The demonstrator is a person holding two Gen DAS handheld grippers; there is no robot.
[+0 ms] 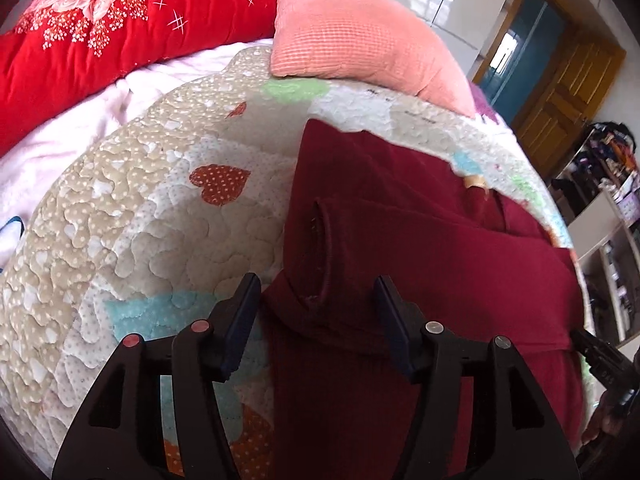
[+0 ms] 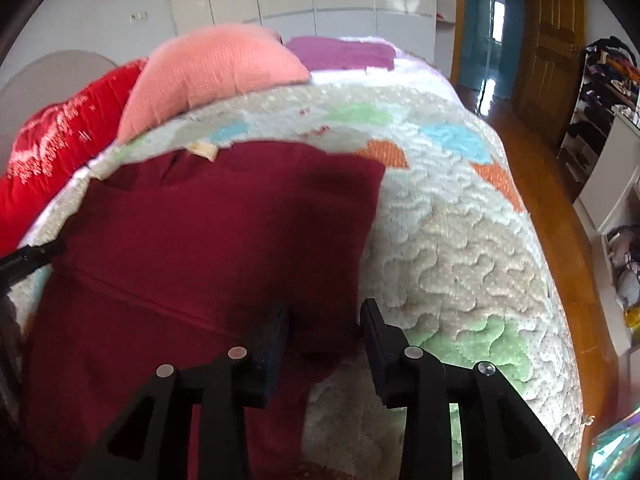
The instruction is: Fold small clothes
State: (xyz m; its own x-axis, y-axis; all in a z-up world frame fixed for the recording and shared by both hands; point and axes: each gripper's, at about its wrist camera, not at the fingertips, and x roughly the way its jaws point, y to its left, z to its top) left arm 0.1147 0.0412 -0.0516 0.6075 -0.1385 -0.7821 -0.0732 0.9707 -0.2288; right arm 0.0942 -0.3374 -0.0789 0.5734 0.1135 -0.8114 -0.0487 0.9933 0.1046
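Lying across the quilted bedspread [image 1: 140, 208] toward the bed's near edge, the maroon knit garment [image 1: 420, 248] is partly folded, one sleeve [image 1: 320, 248] laid over the body. It should handle as light, soft and limp, so expect sagging; grip at hems or folded edges, not mid-panel. The left gripper [image 1: 316, 316] is spread, its jaws straddling the sleeve cuff without pinching it. The right gripper [image 2: 324, 336] is also spread, astride the garment's right edge. Fabric is fine-ribbed knit; the bedspread is puffy, stitched, heart-patterned. A coral pillow [image 1: 352, 36] sits at the far edge.
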